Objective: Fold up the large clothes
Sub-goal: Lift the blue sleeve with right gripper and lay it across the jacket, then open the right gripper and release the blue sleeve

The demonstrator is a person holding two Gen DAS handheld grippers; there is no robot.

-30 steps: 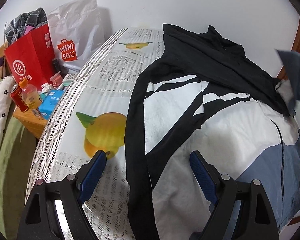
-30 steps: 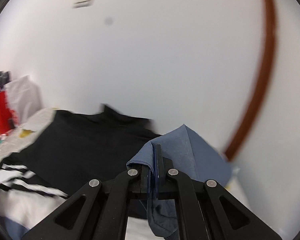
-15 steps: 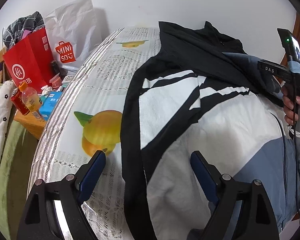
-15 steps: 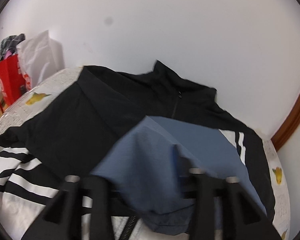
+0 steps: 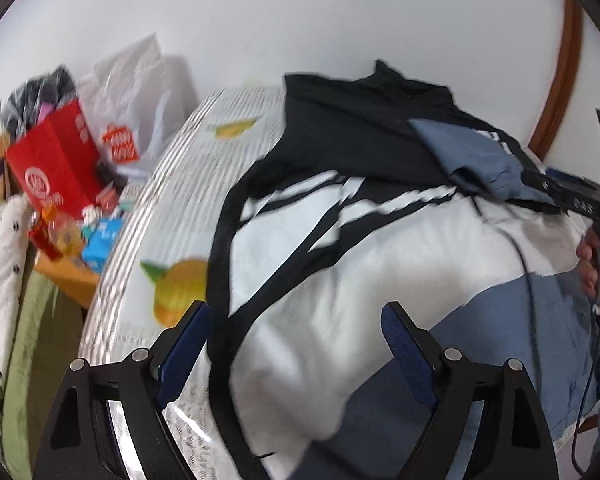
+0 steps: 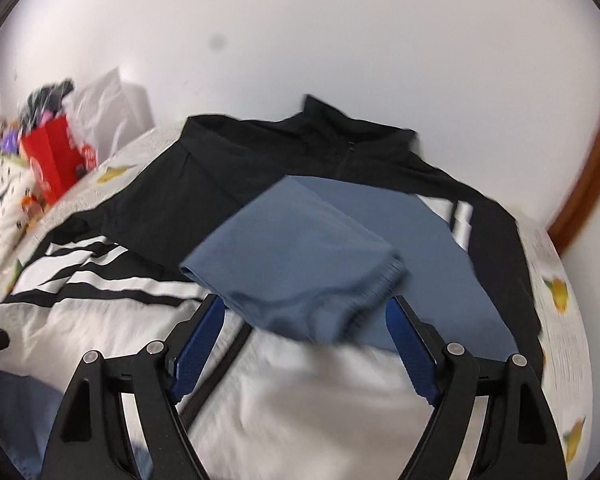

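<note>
The windbreaker jacket is judged light, limp and slippery. Both the right tool, just opened, and the left tool stand open and empty. The blue sleeve cuff, just ahead of the right tool, is best pinched at its ribbed hem.

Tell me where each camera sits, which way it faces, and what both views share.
Left wrist: on the left gripper, facing down over the jacket; its open fingers show, also the person's hand.
Right wrist: on the right gripper, facing the blue sleeve; fingers just opened, sleeve released.
Shared: jacket, red bag.
</note>
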